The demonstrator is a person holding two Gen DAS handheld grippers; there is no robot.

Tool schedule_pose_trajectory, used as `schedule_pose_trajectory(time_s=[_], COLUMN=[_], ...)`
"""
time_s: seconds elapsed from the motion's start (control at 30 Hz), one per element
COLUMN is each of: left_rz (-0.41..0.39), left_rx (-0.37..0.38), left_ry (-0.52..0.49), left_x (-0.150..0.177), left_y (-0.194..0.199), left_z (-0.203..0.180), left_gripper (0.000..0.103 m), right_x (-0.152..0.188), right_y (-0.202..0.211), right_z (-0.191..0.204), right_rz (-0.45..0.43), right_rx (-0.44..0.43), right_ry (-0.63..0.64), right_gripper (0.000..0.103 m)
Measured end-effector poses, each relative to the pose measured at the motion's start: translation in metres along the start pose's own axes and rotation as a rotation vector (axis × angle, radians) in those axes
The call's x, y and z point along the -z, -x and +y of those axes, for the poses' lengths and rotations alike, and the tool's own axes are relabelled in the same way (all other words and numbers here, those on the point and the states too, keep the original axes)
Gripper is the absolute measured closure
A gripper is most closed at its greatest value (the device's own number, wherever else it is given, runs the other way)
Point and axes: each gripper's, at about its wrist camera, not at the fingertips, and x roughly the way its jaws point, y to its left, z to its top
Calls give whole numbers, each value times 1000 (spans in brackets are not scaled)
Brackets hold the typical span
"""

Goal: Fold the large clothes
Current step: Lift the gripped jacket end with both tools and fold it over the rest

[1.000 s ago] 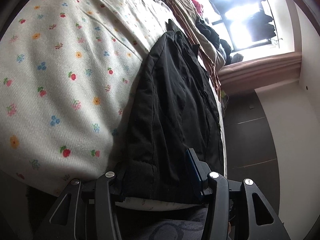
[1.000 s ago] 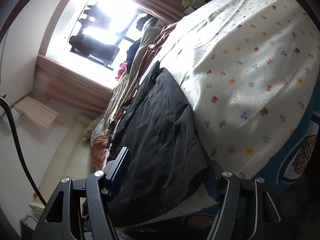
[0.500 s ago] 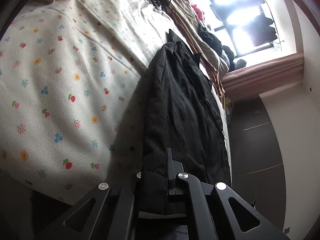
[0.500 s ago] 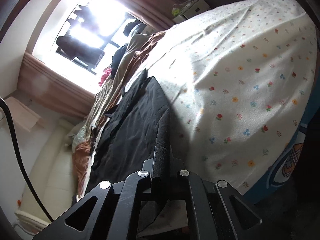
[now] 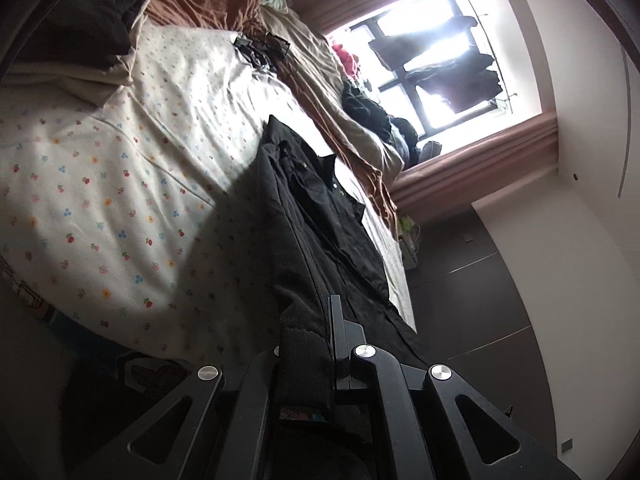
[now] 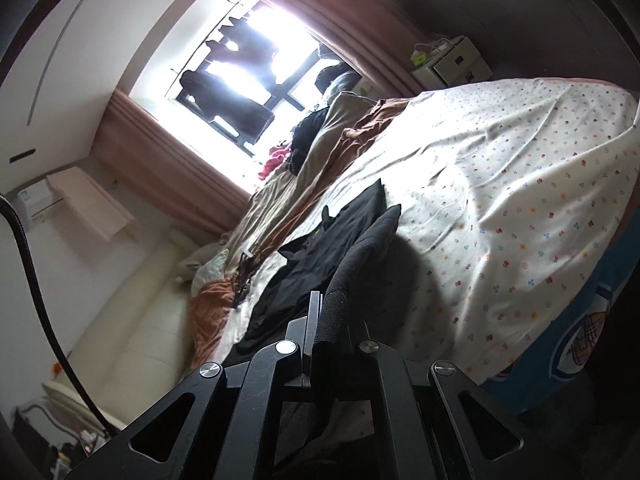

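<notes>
Left claw (image 5: 306,344) and right claw (image 6: 334,320) both clamped on jacket (image 5: 320,216) hem, lifted off bed (image 5: 120,184).

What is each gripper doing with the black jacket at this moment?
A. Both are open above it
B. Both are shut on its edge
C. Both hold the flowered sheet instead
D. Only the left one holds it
B: the left gripper and the right gripper each have their fingers closed on a bunched edge of the black jacket, which is raised off the flowered sheet.
</notes>
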Motion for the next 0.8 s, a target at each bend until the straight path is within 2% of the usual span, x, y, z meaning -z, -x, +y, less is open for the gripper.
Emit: schedule_pose_trajectory(time_s=[0.27, 0.67, 0.8], left_rz=[-28, -136, -169], left_rx=[46, 125, 143], left_ry=[-28, -90, -109], left_x=[20, 38, 38], left_y=[49, 131, 151], left_z=[-18, -61, -73], left_gripper=[101, 101, 101], right_x=[11, 9, 5], right_y=[41, 107, 116], right_z=[24, 59, 69], right_rz=[-22, -76, -89], right_rx=[-48, -154, -180], right_ry=[18, 76, 100], right_gripper=[99, 99, 99])
